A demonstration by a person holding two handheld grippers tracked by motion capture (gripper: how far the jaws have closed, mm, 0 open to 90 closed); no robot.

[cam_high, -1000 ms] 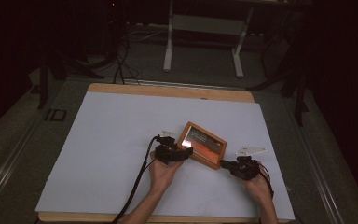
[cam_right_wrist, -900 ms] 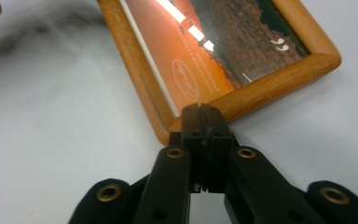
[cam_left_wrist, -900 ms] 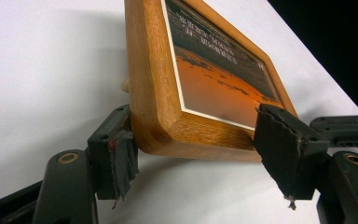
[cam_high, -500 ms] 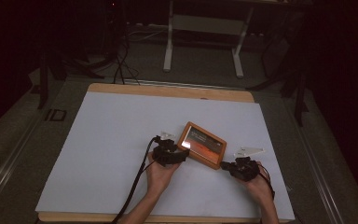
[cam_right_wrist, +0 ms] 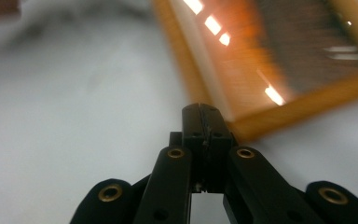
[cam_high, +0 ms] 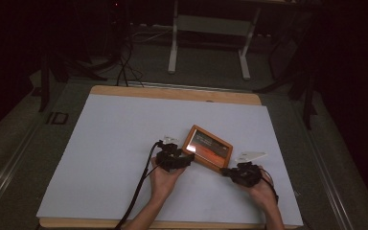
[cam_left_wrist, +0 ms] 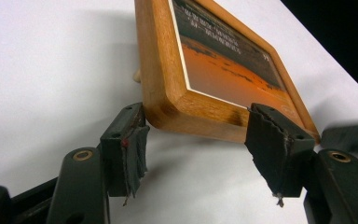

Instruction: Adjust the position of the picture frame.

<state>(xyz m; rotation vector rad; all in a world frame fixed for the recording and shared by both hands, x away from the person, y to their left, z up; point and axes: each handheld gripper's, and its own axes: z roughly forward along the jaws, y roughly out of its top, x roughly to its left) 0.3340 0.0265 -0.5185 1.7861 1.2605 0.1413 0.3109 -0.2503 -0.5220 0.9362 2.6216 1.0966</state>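
Observation:
A wooden picture frame [cam_high: 208,149] with an orange picture stands tilted on the white table sheet [cam_high: 115,134]. My left gripper [cam_high: 188,157] is at its near left corner. In the left gripper view the frame's [cam_left_wrist: 168,70] rounded corner sits at the tips of the left gripper [cam_left_wrist: 198,111]. Its jaws have just been opening; one tip touches the corner's side and the bottom rail runs on past the other, so nothing is clamped. My right gripper [cam_high: 224,171] is shut and empty, with its tip beside the near right corner. The right gripper view is blurred: the shut right gripper [cam_right_wrist: 200,109] points at the frame's [cam_right_wrist: 261,46] edge.
The wooden table edge [cam_high: 172,93] runs along the far side. Beyond it on the dark floor are a metal stand's legs [cam_high: 206,48] and loose cables [cam_high: 124,72]. A black cable [cam_high: 136,196] trails from the left gripper toward the near edge.
The right gripper has edged slightly left toward the frame's corner. The left gripper and the frame stay where they were.

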